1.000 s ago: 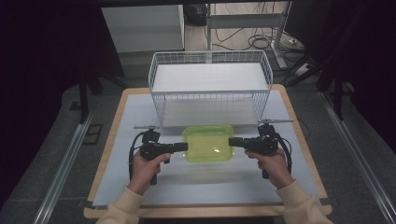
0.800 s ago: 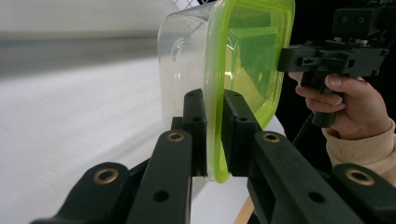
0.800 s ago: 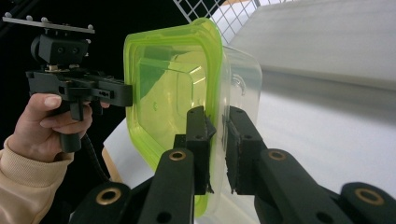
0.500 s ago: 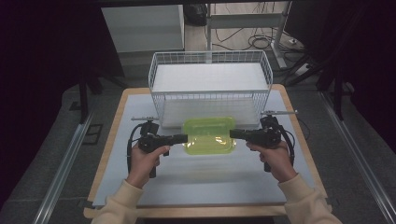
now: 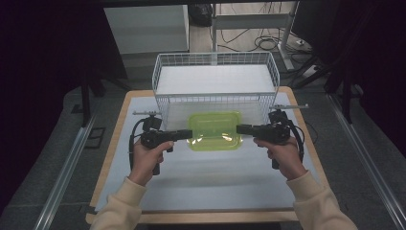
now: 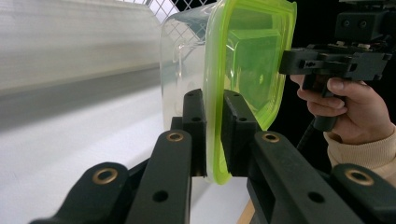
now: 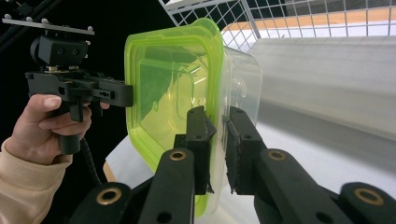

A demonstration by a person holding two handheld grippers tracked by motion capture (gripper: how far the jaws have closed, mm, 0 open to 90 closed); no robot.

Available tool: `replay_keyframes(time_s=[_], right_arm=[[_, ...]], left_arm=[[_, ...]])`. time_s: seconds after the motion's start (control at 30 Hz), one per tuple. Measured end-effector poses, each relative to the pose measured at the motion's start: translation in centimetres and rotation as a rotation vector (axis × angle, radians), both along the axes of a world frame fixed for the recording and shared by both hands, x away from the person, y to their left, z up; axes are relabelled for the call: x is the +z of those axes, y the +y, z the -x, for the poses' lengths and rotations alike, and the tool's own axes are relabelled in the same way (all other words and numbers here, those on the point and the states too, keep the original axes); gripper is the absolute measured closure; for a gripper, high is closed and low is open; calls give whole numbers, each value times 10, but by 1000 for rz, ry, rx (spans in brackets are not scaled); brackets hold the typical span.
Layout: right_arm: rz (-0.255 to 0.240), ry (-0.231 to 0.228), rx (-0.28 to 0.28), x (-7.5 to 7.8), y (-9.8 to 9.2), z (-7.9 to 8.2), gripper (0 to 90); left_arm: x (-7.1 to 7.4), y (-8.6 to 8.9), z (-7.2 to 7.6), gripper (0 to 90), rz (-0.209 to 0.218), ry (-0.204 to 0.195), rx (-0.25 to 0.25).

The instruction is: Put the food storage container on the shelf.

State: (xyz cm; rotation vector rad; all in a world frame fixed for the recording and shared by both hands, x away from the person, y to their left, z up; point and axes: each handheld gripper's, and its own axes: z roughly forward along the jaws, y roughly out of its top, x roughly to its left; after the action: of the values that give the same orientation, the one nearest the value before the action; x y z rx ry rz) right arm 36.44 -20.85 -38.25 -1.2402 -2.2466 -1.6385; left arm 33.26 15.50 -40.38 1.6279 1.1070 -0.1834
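A clear plastic container with a lime-green lid [image 5: 214, 130] hangs above the table, just in front of the white wire basket [image 5: 215, 81]. My left gripper [image 5: 188, 134] is shut on the lid's left rim, and my right gripper [image 5: 241, 129] is shut on its right rim. In the left gripper view the green rim [image 6: 215, 116] sits pinched between the black pads, with the other hand and gripper [image 6: 327, 63] beyond. The right gripper view shows the same rim [image 7: 215, 121] clamped between the pads, lid face toward the far hand [image 7: 51, 121].
The wire basket stands at the back of the white mat [image 5: 210, 177] on a wooden table [image 5: 112, 139]. Metal rails [image 5: 67, 167] run along both sides of the table. Cables [image 5: 268, 43] lie on the floor behind.
Both hands have lifted the container off the mat and carried it toward the basket's front wall, still gripped at both sides.
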Motion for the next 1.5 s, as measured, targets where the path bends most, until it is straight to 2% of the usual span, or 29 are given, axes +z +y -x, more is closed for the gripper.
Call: replay_keyframes(time_s=[0.53, 1.5], right_arm=[[-10, -28, -16, 26, -3, -10, 811], [-15, -46, -34, 58, 1, -29, 811]], left_arm=[[30, -3, -15, 815, -8, -26, -1], [59, 1, -39, 814, -4, -58, -6]])
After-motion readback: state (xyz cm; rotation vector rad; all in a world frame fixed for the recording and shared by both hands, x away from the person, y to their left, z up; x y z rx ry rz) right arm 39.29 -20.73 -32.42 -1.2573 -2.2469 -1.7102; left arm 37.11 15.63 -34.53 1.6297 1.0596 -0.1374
